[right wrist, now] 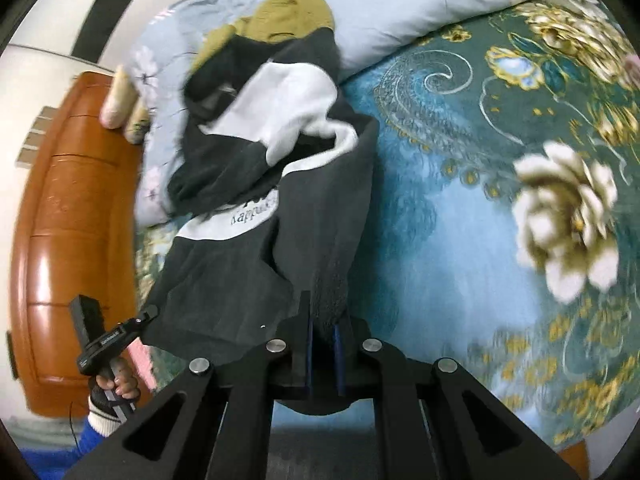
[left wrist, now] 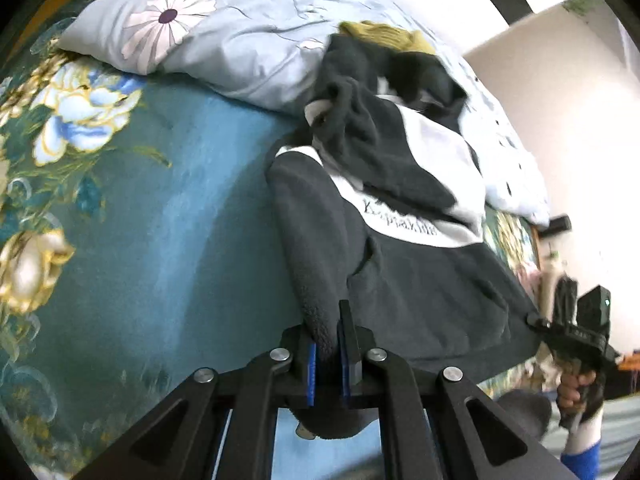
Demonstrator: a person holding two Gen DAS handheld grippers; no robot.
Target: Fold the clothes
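Observation:
A dark grey and white fleece sweatshirt (left wrist: pixel 404 264) with lettering on its white band lies on the teal floral bedspread (left wrist: pixel 152 240). Its upper part is bunched toward the pillows. My left gripper (left wrist: pixel 327 344) is shut on a grey hem corner of the sweatshirt. My right gripper (right wrist: pixel 322 330) is shut on the other hem corner of the same sweatshirt (right wrist: pixel 256 264). Each gripper shows in the other's view: the right one at the sweatshirt's far corner (left wrist: pixel 538 322), the left one likewise (right wrist: pixel 148 314). An olive-yellow garment (right wrist: pixel 280 16) lies under the sweatshirt's top.
A pale blue floral pillow (left wrist: pixel 208 36) and a white spotted pillow (left wrist: pixel 508 168) lie at the bed's head. An orange wooden footboard (right wrist: pixel 72 220) stands left of the bed in the right wrist view. The bedspread (right wrist: pixel 500 208) stretches to the right.

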